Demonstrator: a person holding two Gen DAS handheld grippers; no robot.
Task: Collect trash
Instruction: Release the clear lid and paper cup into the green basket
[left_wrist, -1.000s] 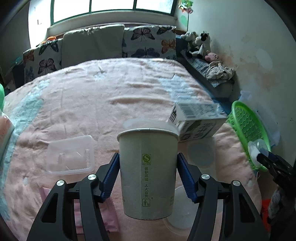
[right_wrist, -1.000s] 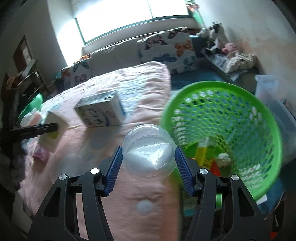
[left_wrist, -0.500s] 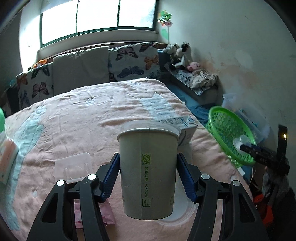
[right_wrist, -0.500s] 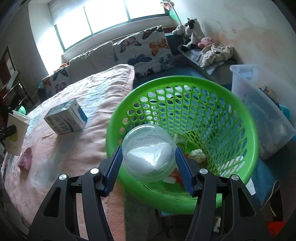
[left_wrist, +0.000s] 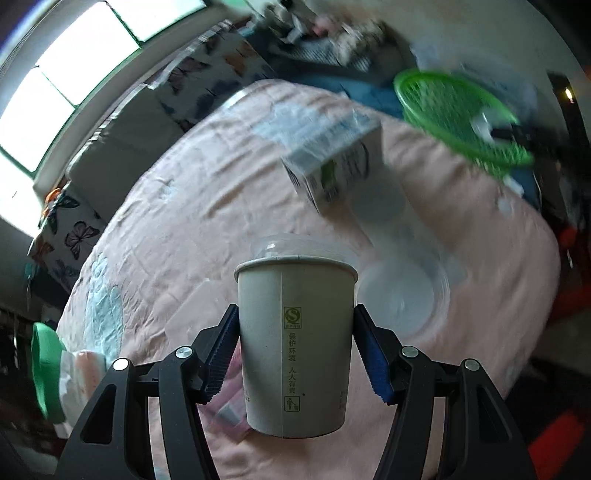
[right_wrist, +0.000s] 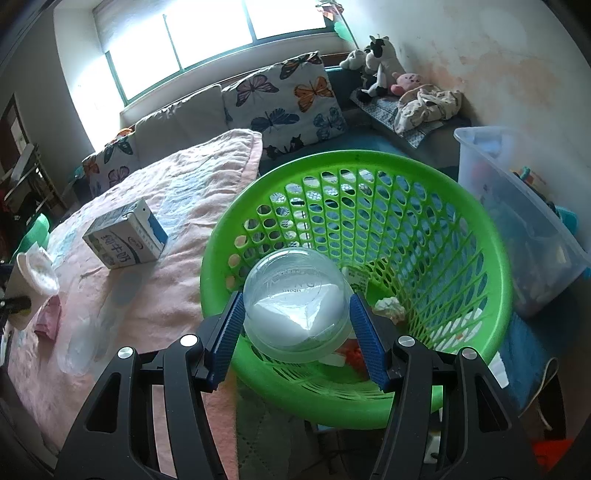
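A bed under a rumpled pink quilt filled the room's middle, with butterfly-print cushions against a bright window and soft toys on a bench by a stained wall. Beside the bed stood a round green plastic basket with perforated walls, and past it a translucent storage bin.

The left gripper had its jaws closed on an upright paper cup, pale, tapered, with green print down its seam. The right gripper had its jaws pressed on a clear dome lid, held over the basket's near rim.

The right wrist view alone showed inside the basket: a crumpled white wad and scraps at the bottom. It showed a blue-and-white milk carton lying on the quilt, sharp. The left view, blurred and tilted, showed that carton from its other side, a clear round lid flat on the quilt, and the basket far off.
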